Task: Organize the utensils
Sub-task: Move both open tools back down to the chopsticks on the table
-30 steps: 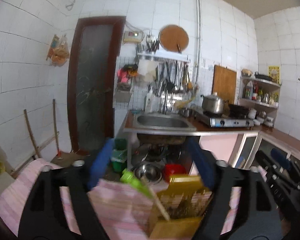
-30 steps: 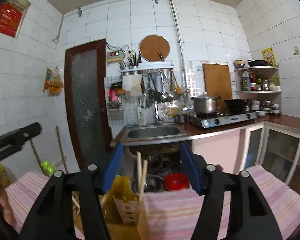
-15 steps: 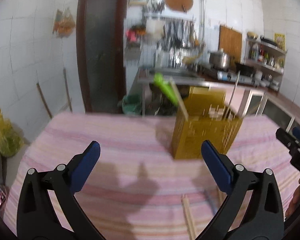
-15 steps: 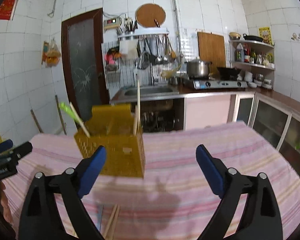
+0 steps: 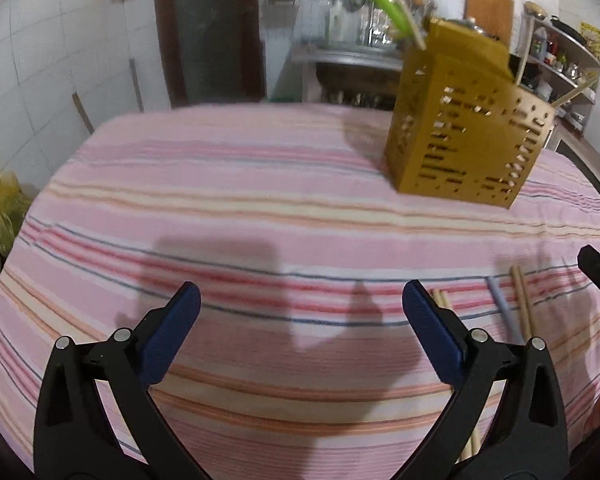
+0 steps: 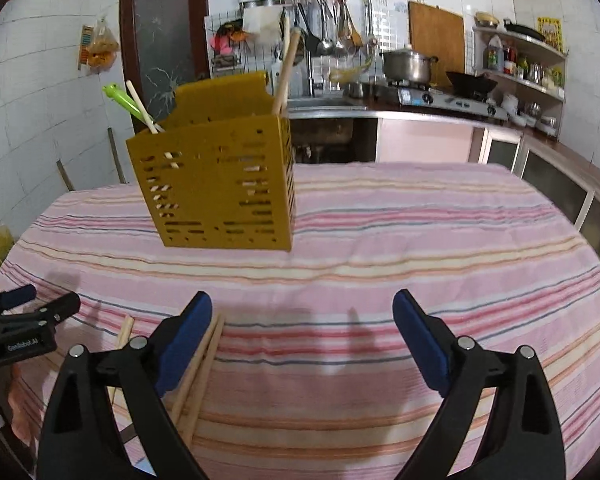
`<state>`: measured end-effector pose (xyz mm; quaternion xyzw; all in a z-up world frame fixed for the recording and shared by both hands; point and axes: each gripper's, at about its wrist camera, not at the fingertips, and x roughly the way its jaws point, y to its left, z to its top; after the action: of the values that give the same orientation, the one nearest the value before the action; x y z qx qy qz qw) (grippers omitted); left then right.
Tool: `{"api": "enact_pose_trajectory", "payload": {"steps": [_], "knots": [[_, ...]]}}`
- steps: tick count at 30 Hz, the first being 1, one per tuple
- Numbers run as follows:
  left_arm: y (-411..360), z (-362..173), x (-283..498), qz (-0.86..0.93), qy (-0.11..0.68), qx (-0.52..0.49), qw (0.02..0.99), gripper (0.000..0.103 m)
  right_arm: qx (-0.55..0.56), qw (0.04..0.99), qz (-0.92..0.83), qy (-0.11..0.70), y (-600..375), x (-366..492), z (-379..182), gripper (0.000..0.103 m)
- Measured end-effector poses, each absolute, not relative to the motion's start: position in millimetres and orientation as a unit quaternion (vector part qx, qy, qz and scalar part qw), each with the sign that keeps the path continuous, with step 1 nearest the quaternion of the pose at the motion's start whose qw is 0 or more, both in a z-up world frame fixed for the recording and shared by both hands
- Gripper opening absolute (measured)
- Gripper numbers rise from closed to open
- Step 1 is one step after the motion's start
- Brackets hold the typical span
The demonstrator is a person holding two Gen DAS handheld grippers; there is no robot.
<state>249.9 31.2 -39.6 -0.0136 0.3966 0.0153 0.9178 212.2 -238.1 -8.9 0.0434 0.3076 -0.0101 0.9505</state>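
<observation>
Here both the left tool [image 5: 300, 312] and right tool [image 6: 302, 320] hover wide open, empty, over the tablecloth [image 6: 400, 240].

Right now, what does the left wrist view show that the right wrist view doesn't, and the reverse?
Only the left wrist view shows a grey-blue stick lying between the chopsticks, and the open left gripper close up.

Only the right wrist view shows the pot on the stove, and the open right gripper close up.

Both show the yellow holder on the striped cloth, a green utensil sticking out of it, and loose chopsticks on the cloth.
</observation>
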Motion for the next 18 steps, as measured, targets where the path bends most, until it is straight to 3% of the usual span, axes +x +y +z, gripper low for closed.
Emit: {"api": "enact_pose_trajectory", "payload": {"steps": [18], "knots": [[5.4,-54.9,246.5,0.008,0.421,0.036,0.906,0.098,-0.003,0.913,-0.014,0.408,-203.9,231.0,-45.7,0.089]]}}
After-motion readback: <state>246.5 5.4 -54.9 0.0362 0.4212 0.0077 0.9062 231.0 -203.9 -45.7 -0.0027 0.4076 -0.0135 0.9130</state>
